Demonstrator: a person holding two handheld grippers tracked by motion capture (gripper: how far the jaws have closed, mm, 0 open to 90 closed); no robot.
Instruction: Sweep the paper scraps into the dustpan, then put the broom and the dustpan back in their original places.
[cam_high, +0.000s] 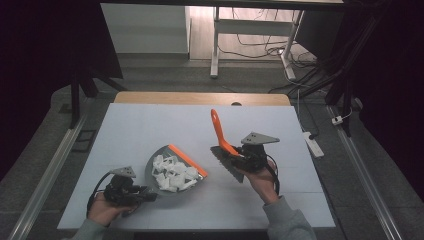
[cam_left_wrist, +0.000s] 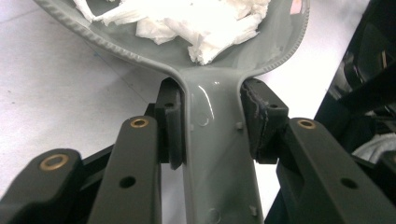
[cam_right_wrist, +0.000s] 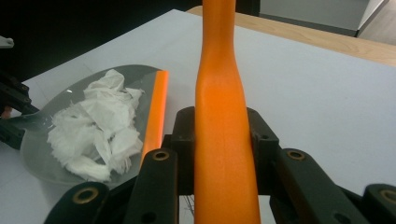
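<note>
A grey dustpan (cam_high: 172, 170) with an orange front lip rests on the white table, loaded with crumpled white paper scraps (cam_high: 172, 174). My left gripper (cam_high: 142, 195) is shut on the dustpan's handle (cam_left_wrist: 217, 154) at the near left; the scraps (cam_left_wrist: 205, 23) lie just beyond the jaws. My right gripper (cam_high: 240, 156) is shut on the orange handle (cam_right_wrist: 224, 130) of a hand brush (cam_high: 225, 150), held right of the pan with the dark bristles down and the handle pointing away. The right gripper view also takes in the dustpan (cam_right_wrist: 51, 126) and its scraps (cam_right_wrist: 95, 128) to the left.
The white table top (cam_high: 150, 125) has a wooden strip along its far edge. Beyond it stand white desk legs with loose cables on the floor. A white power strip (cam_high: 313, 142) lies on the floor right of the table.
</note>
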